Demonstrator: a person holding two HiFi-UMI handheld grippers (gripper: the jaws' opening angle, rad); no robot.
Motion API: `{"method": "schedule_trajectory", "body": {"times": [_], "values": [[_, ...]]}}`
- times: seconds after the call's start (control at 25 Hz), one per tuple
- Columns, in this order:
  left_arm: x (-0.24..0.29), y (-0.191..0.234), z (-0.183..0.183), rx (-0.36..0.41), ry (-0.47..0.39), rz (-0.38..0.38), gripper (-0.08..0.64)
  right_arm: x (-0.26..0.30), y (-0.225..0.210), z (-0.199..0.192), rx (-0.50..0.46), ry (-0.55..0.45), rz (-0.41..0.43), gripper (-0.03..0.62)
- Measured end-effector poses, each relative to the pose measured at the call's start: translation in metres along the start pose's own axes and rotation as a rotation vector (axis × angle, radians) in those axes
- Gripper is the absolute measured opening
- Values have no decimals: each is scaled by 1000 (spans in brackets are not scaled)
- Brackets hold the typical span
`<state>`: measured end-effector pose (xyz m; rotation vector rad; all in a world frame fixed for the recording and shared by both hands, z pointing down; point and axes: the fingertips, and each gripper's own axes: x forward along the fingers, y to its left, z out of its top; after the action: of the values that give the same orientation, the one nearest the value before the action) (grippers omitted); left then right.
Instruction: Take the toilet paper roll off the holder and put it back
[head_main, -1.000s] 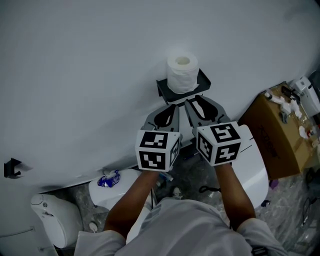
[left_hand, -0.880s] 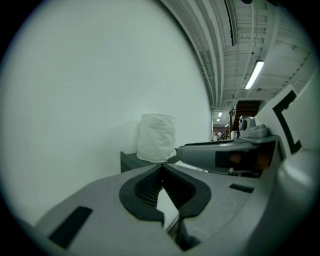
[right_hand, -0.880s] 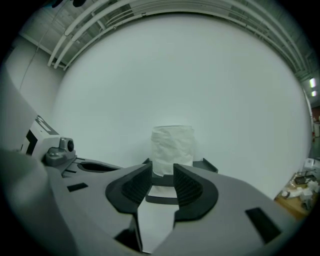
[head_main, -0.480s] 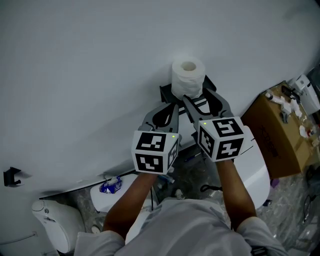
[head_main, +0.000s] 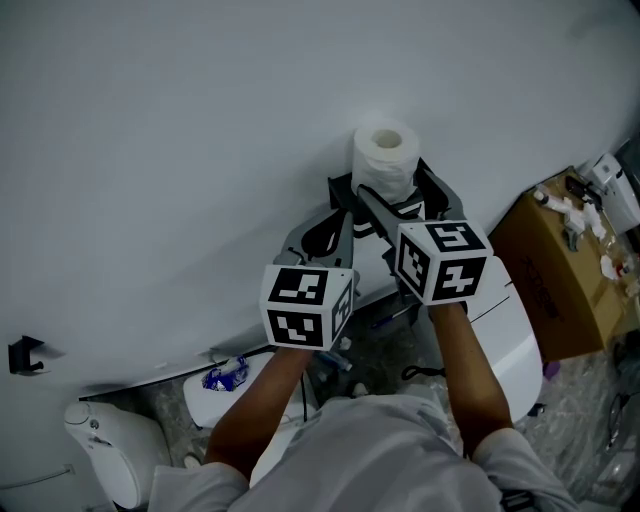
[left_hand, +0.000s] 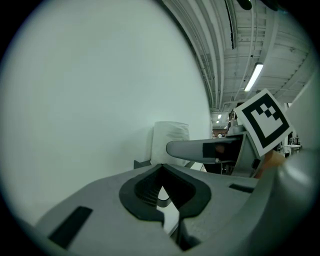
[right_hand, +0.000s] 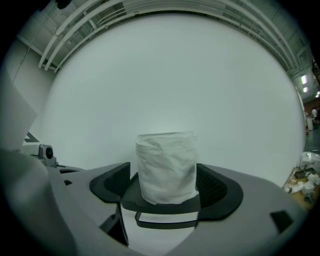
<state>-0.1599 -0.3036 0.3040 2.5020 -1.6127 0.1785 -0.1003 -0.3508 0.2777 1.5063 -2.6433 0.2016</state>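
Two spread fingers of the right gripper, just now opening, are flanking the white toilet paper roll standing on its black wall holder, likely light and crushable, so inviting a gentle mid-height squeeze, while the left gripper is holding its fingers pressed together.

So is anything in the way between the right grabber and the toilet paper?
No, nothing visible is. The right gripper has just been opening its jaws, and they stand wide, one on each side of the toilet paper roll. The roll stands upright on the black holder, with only bare wall behind it.
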Motion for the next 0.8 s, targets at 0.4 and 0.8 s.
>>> {"method": "schedule_trajectory", "body": {"times": [0.4,0.8], "values": [[3,8,-1,-10,0,5,3,23,-7,-5,-24,40,-32,402],[1,11,-2,-19,-2,3,3,22,-9,-5,-70,50,-57,376]]}}
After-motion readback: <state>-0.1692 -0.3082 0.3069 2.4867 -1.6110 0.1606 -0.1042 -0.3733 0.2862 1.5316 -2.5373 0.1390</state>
